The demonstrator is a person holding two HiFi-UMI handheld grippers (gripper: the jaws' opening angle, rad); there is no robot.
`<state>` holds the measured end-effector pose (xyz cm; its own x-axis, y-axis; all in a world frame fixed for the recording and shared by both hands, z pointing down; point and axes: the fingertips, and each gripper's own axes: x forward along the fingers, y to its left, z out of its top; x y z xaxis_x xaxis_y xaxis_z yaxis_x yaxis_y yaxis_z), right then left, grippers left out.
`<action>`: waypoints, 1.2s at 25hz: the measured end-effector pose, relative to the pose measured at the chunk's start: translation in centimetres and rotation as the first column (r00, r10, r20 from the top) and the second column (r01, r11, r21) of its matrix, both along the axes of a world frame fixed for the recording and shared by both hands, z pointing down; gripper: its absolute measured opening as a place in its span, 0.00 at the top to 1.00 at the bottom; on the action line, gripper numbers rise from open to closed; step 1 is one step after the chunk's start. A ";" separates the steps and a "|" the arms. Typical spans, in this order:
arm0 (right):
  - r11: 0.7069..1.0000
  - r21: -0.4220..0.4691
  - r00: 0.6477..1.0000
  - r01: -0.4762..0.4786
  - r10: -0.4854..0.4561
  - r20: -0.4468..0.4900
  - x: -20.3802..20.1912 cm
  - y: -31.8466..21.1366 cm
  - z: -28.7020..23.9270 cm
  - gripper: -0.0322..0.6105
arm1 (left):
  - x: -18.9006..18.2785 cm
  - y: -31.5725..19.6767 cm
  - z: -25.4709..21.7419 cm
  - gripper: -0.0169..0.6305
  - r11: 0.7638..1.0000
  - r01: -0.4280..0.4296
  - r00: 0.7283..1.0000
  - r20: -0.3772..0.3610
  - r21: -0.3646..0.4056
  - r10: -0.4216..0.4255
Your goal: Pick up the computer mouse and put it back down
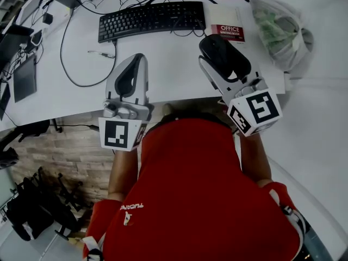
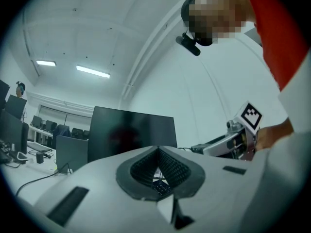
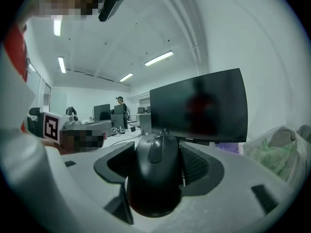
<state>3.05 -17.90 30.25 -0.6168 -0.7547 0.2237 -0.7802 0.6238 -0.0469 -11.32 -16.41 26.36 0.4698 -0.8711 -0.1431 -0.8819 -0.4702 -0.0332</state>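
A black computer mouse [image 1: 224, 57] sits between the jaws of my right gripper [image 1: 216, 49] over the right part of the white desk [image 1: 174, 64]. In the right gripper view the mouse [image 3: 156, 178] fills the gap and both ribbed pads [image 3: 197, 163] press its sides, so that gripper [image 3: 160, 135] is shut on it. Whether the mouse rests on the desk or hangs just above it I cannot tell. My left gripper [image 1: 138, 57] hovers over the desk's front edge to the left, shut and holding nothing; its pads meet at the tips [image 2: 158, 149].
A black keyboard [image 1: 151, 18] lies behind both grippers, with cables [image 1: 68, 64] trailing at the left. A red-labelled book [image 1: 228, 31] and a plastic bag [image 1: 280, 29] lie at the right rear. A dark monitor [image 3: 199, 106] stands ahead. The desk's front edge [image 1: 54, 113] runs close to the person's body.
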 end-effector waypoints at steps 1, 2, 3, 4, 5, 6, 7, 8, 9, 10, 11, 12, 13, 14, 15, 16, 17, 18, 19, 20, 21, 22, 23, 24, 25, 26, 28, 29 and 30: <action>1.000 -0.008 1.000 -0.002 0.001 -0.012 0.0 -0.2 0.8 0.50 | 0.0 0.0 0.1 0.96 1.000 0.001 1.000 0.002 -0.004 -0.001; 1.000 -0.016 1.000 -0.003 0.003 -0.024 -0.1 -0.4 1.5 0.50 | 0.0 -0.1 0.3 0.96 1.000 0.002 1.000 0.003 -0.007 -0.002; 1.000 -0.024 0.999 -0.003 0.002 -0.034 -0.1 -0.5 2.2 0.50 | 0.0 -0.1 0.4 0.96 1.000 0.003 1.000 0.004 -0.010 -0.003; 0.999 -0.032 0.999 -0.002 0.001 -0.044 -0.2 -0.7 2.8 0.50 | 0.0 -0.2 0.5 0.96 1.000 0.004 1.000 0.005 -0.014 -0.004; 0.999 -0.039 0.999 -0.002 0.000 -0.052 -0.3 -0.8 3.5 0.50 | 0.0 -0.3 0.6 0.96 1.000 0.004 1.000 0.005 -0.017 -0.004; 0.999 -0.047 0.998 -0.002 -0.001 -0.061 -0.3 -1.0 4.2 0.50 | 0.0 -0.3 0.8 0.96 1.000 0.005 1.000 0.006 -0.020 -0.004; 0.998 -0.055 0.998 -0.002 -0.002 -0.070 -0.3 -1.2 4.9 0.50 | 0.1 -0.4 1.0 0.96 1.000 0.005 1.000 0.007 -0.023 -0.004; 0.998 -0.064 0.997 -0.003 -0.002 -0.081 -0.3 -1.4 5.7 0.50 | 0.1 -0.4 1.1 0.96 1.000 0.004 1.000 0.008 -0.025 -0.004; 0.997 -0.073 0.996 -0.005 -0.002 -0.093 -0.3 -1.5 6.5 0.50 | 0.2 -0.5 1.3 0.96 1.000 0.003 1.000 0.009 -0.028 -0.003; 0.996 -0.084 0.995 -0.007 -0.002 -0.105 -0.3 -1.7 7.3 0.50 | 0.3 -0.6 1.4 0.96 0.999 0.002 1.000 0.010 -0.032 -0.002; 0.995 -0.096 0.993 -0.009 -0.003 -0.115 -0.3 -1.9 8.2 0.50 | 0.3 -0.6 1.6 0.96 0.999 0.001 1.000 0.010 -0.035 -0.001; 0.994 -0.110 0.992 -0.011 -0.003 -0.126 -0.3 -2.0 9.1 0.50 | 0.3 -0.7 1.7 0.96 0.999 0.000 1.000 0.010 -0.038 0.001; 0.992 -0.124 0.991 -0.013 -0.004 -0.137 -0.2 -2.2 10.1 0.50 | 0.4 -0.7 1.8 0.96 0.999 -0.001 1.000 0.010 -0.041 0.002; 0.990 -0.139 0.989 -0.016 -0.005 -0.149 -0.2 -2.3 11.1 0.50 | 0.4 -0.8 2.0 0.96 0.999 -0.002 1.000 0.011 -0.044 0.003; 0.988 -0.154 0.987 -0.019 -0.006 -0.161 -0.1 -2.5 12.2 0.50 | 0.5 -0.8 2.1 0.96 0.999 -0.003 1.000 0.012 -0.048 0.003; 0.985 -0.171 0.985 -0.022 -0.008 -0.173 0.0 -2.6 13.2 0.50 | 0.5 -0.9 2.3 0.96 0.999 -0.003 1.000 0.013 -0.053 0.004; 0.982 -0.188 0.983 -0.024 -0.011 -0.184 0.0 -2.7 14.2 0.50 | 0.6 -0.9 2.5 0.96 0.998 -0.004 1.000 0.014 -0.056 0.005; 0.979 -0.203 0.981 -0.026 -0.014 -0.193 0.1 -2.8 15.2 0.50 | 0.6 -1.0 2.6 0.96 0.998 -0.005 1.000 0.014 -0.059 0.006; 0.976 -0.217 0.979 -0.027 -0.018 -0.203 0.1 -2.9 16.0 0.50 | 0.7 -1.0 2.8 0.96 0.998 -0.006 1.000 0.012 -0.060 0.007; 0.973 -0.229 0.977 -0.028 -0.022 -0.212 0.0 -3.0 16.7 0.50 | 0.7 -1.0 2.9 0.96 0.998 -0.007 1.000 0.011 -0.063 0.008; 0.970 -0.240 0.975 -0.028 -0.027 -0.221 0.0 -3.1 17.3 0.50 | 0.7 -1.1 3.1 0.96 0.998 -0.005 1.000 0.014 -0.068 0.006; 0.968 -0.251 0.973 -0.028 -0.031 -0.229 0.0 -3.2 17.9 0.50 | 0.7 -1.2 3.3 0.96 0.997 -0.003 1.000 0.017 -0.074 0.004; 0.965 -0.260 0.971 -0.030 -0.034 -0.237 -0.1 -3.4 18.5 0.50 | 0.7 -1.2 3.5 0.96 0.997 -0.001 1.000 0.020 -0.079 0.003; 0.963 -0.269 0.969 -0.032 -0.036 -0.244 -0.1 -3.5 19.0 0.50 | 0.8 -1.3 3.7 0.96 0.997 -0.001 1.000 0.022 -0.083 0.003; 0.961 -0.276 0.967 -0.034 -0.037 -0.251 -0.1 -3.7 19.5 0.50 | 0.8 -1.3 3.9 0.96 0.996 0.000 1.000 0.023 -0.085 0.002; 0.959 -0.282 0.966 -0.037 -0.038 -0.257 -0.1 -3.8 19.9 0.50 | 0.9 -1.3 4.1 0.96 0.996 0.001 1.000 0.024 -0.086 0.001; 0.954 -0.297 0.962 -0.040 -0.044 -0.271 -0.2 -4.1 20.7 0.50 | 0.9 -1.4 4.4 0.96 0.996 0.006 1.000 0.027 -0.086 -0.004; 0.951 -0.306 0.960 -0.042 -0.047 -0.277 -0.3 -4.2 21.1 0.50 | 0.9 -1.5 4.5 0.96 0.996 0.009 1.000 0.027 -0.088 -0.006; 0.948 -0.315 0.958 -0.043 -0.050 -0.283 -0.3 -4.2 21.5 0.50 | 0.9 -1.6 4.7 0.96 0.996 0.011 1.000 0.027 -0.090 -0.008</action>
